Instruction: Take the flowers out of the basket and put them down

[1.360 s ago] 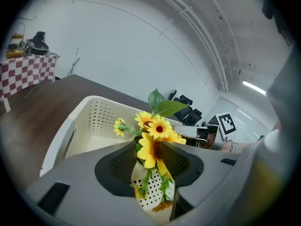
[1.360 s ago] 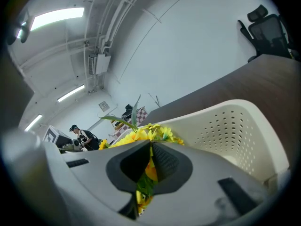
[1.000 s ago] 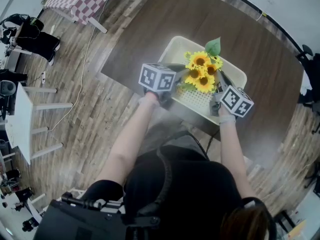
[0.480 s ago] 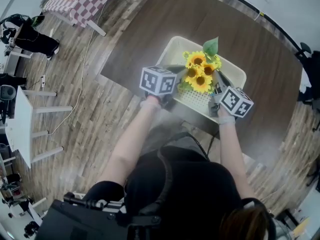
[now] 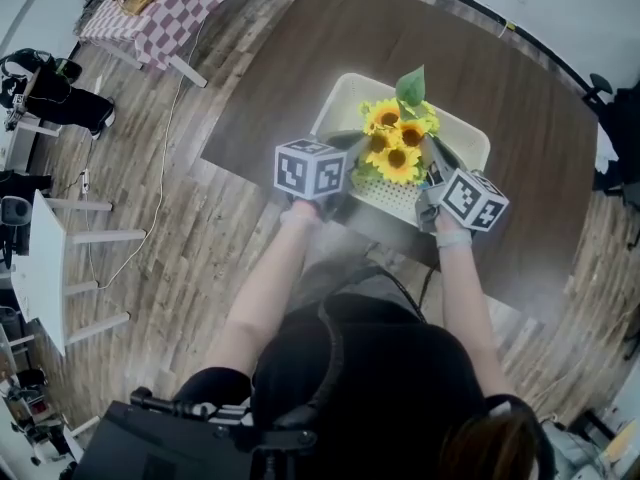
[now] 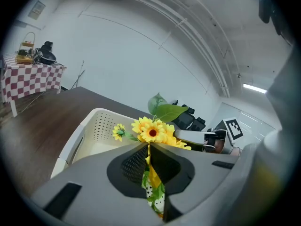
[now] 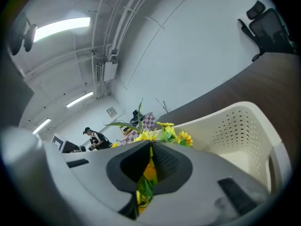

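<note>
Gripping sunflower bouquet (image 5: 395,148) over white perforated basket (image 5: 338,96): left gripper (image 6: 147,149) jaws closing on it, right gripper (image 7: 150,147) clamped tight on it.

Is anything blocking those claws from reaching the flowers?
Nothing visible. The right gripper is shut on the flowers, and the left gripper is closing its jaws on them. Only the basket wall stands between flowers and table.

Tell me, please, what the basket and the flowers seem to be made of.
Basket: probably moulded plastic, cream and matte; its walls carry regular rows of small holes. Flowers: likely artificial, fabric or plastic; the petals are evenly bright yellow and the leaf looks stiff, but this is not certain.
</note>
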`<state>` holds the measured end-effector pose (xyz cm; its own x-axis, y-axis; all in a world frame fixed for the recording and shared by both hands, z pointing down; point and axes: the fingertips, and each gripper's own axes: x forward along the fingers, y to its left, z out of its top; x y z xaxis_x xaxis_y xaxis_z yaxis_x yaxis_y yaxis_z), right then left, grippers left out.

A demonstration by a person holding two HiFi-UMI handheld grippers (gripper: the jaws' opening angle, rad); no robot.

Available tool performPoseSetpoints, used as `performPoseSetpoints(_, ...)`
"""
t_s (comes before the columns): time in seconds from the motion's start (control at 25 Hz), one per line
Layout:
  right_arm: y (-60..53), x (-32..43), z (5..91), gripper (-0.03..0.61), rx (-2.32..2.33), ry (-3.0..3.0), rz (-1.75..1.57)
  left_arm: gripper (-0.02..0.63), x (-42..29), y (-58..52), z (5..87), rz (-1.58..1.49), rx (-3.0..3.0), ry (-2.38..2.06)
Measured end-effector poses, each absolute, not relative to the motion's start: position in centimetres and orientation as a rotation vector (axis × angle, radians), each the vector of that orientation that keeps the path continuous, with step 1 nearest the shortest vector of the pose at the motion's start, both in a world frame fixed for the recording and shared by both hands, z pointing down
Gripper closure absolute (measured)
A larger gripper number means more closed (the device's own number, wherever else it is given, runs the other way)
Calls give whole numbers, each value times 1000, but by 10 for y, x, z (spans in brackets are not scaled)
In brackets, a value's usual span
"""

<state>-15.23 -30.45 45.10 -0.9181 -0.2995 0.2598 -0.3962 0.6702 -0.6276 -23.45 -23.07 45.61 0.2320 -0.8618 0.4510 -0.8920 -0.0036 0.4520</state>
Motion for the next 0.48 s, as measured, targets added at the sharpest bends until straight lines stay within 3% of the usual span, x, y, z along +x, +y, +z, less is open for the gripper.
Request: performPoseSetpoints(0.48, -289, -145, 411, 574, 673, -2852, 990, 601, -230, -230, 416, -10, 1991, -1660)
